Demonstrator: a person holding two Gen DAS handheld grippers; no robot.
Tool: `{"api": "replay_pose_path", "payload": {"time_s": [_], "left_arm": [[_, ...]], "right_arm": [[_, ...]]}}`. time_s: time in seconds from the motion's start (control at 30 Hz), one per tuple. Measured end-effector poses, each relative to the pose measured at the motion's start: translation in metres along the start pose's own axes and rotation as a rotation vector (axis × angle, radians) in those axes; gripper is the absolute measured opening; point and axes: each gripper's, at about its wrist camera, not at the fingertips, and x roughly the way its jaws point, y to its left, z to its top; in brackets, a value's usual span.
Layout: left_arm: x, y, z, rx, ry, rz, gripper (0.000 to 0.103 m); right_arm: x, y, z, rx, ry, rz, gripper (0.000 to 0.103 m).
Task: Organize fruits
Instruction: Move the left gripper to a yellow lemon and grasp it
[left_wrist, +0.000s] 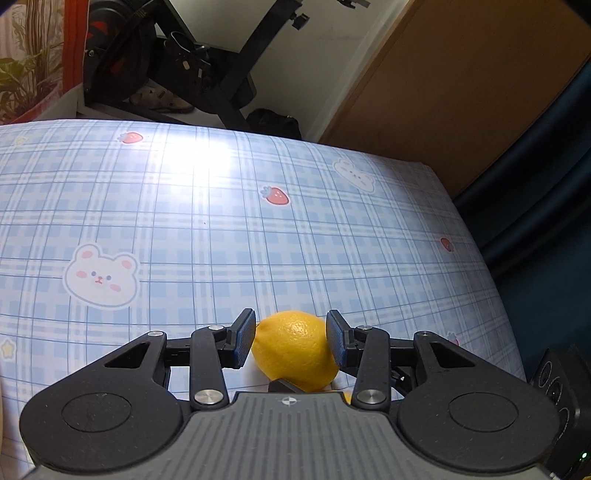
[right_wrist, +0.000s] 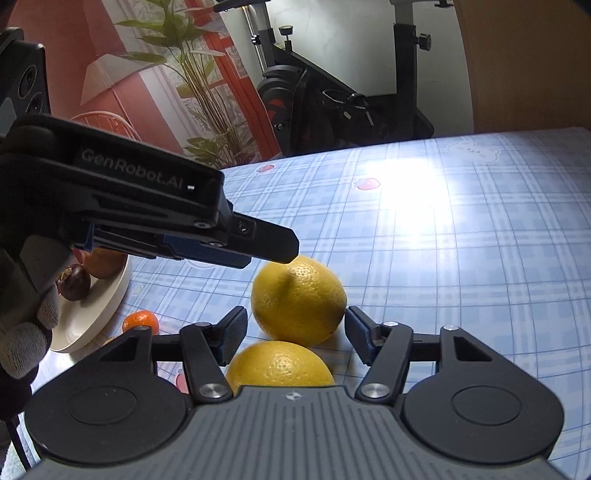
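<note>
1. Lemons first: far lemon (right_wrist: 299, 299) sits center of the right wrist view, near lemon (right_wrist: 279, 363) just below it, close to touching. In the left wrist view one lemon (left_wrist: 295, 350) sits bottom center, probably the far one.
2. My left gripper (left_wrist: 290, 338) has its pads either side of that lemon, at or nearly at the skin; can't tell if it's clamped yet. From the right view the left gripper (right_wrist: 266, 249) comes in from the left edge, tip over the far lemon.
3. My right gripper (right_wrist: 295, 328) is spread wide around the lemons, gripping nothing.
4. Step in hand, I'd say: grabbing a lemon w/ the left. Next needs a firm squeeze, lift, then carry to the plate (right_wrist: 92, 317) at lower left, which already has dark fruit on it.
5. Small orange (right_wrist: 141, 320) lies just beside the plate, prob. still to sort.
6. Surface: glossy blue plaid tablecloth (left_wrist: 221, 229) w/ bears & strawberries, strong glare mid-frame.
7. Room: exercise bike (right_wrist: 332, 92) at top, plant (right_wrist: 195, 74) upper left.
</note>
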Motion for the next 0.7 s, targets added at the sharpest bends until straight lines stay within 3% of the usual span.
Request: {"api": "replay_pose_path", "payload": {"time_s": [0.37,0.7], "left_arm": [[0.015,0.010,0.002,-0.033,0.012,-0.051,0.044],[-0.003,0.016,-0.001,-0.003,0.004,-0.058,0.044]], "right_arm": [[0.001,-0.007,-0.001,0.031,-0.007,0.034,0.060],[0.000,0.007,0.003,-0.024,-0.006,0.037,0.058]]}}
